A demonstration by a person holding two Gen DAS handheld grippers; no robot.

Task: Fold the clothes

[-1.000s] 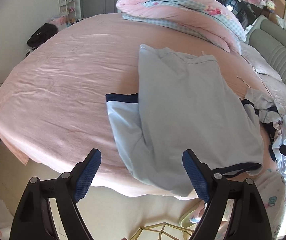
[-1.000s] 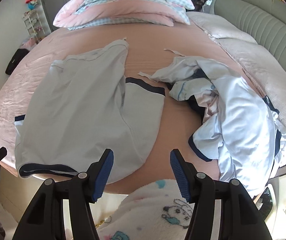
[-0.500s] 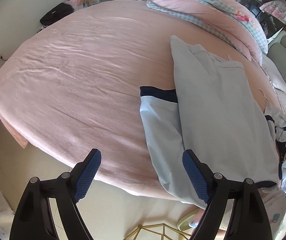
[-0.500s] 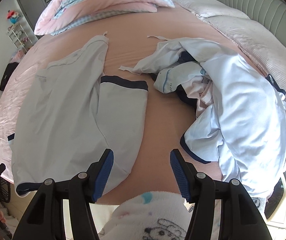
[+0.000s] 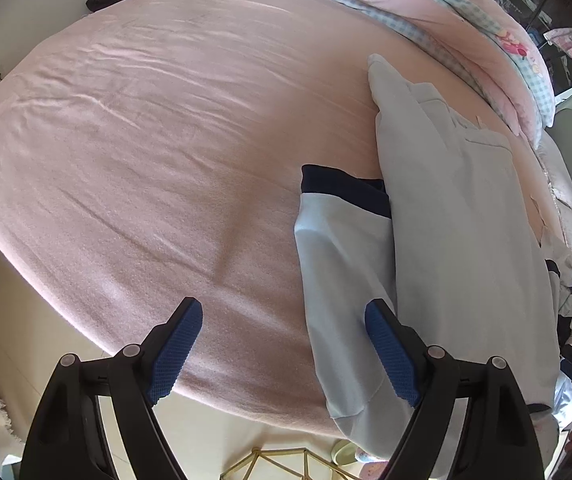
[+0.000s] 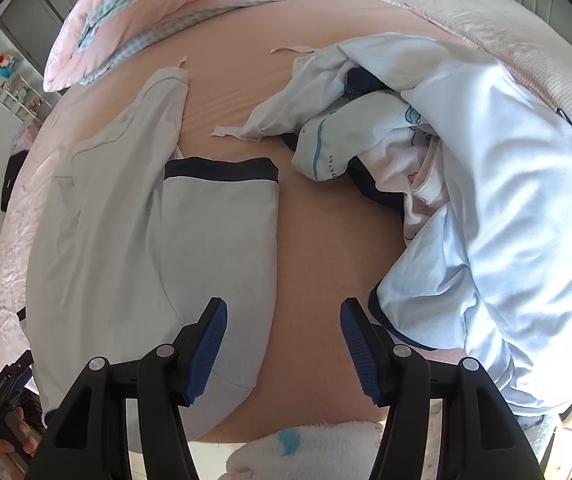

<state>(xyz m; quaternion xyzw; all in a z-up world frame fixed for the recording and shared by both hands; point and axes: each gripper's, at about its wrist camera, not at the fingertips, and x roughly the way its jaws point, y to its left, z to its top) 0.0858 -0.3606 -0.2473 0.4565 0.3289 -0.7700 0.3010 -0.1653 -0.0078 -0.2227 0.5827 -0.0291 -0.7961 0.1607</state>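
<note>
left wrist view: left hand-held gripper [image 5: 282, 354] gapes wide, empty, above bed [image 5: 146, 168] edge; shirt [image 5: 458, 240] lies to its right, long axis running away toward quilt [image 5: 446, 12] | right wrist view: right hand-held gripper [image 6: 284, 350] moderately parted, empty; shirt's navy-cuffed sleeve [image 6: 222, 236] just ahead-left, clothes pile [image 6: 486, 200] to the right; right one judged nearer to the sleeve
</note>
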